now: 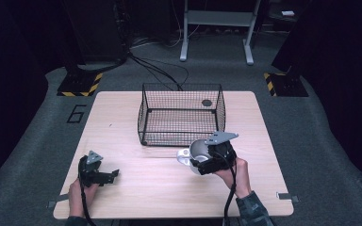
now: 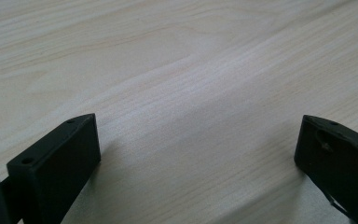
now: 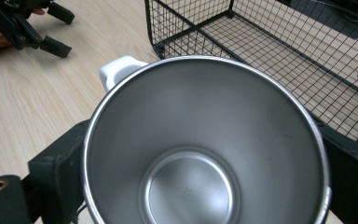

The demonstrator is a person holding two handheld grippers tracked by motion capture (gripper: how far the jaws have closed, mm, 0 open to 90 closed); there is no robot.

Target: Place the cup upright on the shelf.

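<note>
Steel mug (image 3: 205, 154) with the white handle (image 3: 116, 70) is what's in hand here, but going big to small: the light wood table (image 1: 122, 122) carries everything. On its far middle sits a black wire basket (image 1: 181, 114), open on top. Inside it there's just one small dark round thing (image 1: 207, 102) near the back right corner, can't tell what it is; the rest of the basket floor is bare mesh.

Next, the mug itself. It's just in front of the basket's near right corner, outside it, pinched by the right gripper (image 1: 210, 157) with a jaw pressed to each side of the cup wall. From the right gripper view you look straight down into it and it's empty, just shiny metal bottom. Handle points away toward the table's left side.

Left gripper (image 1: 104, 176) is low over the table's near left, well apart from the mug, jaws spread wide with bare wood between them.
</note>
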